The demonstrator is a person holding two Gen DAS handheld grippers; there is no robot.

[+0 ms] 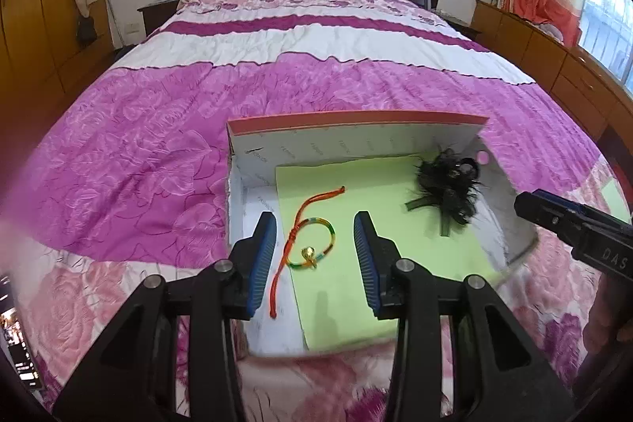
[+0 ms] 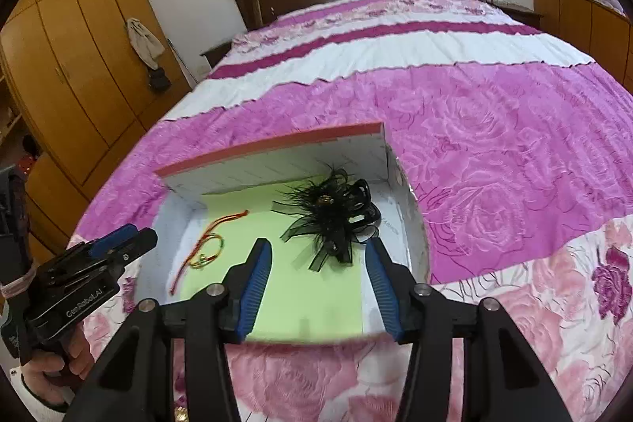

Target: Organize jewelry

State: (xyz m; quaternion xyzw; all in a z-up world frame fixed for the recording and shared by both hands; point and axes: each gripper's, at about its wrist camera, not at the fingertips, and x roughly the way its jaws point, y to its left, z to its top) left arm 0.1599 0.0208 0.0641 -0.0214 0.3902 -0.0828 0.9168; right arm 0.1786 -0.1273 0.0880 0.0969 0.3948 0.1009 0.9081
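Both wrist views look steeply down, fairly near, sharing the box on the bed.

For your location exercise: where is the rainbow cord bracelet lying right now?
In the left wrist view, the rainbow cord bracelet lies on the green sheet's left side inside the white box, left of the black feather hair clip.

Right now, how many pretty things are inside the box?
2. A rainbow bracelet with a red cord lies on the left of the green sheet. A black feather clip sits at the back right. Something small could hide under the feathers.
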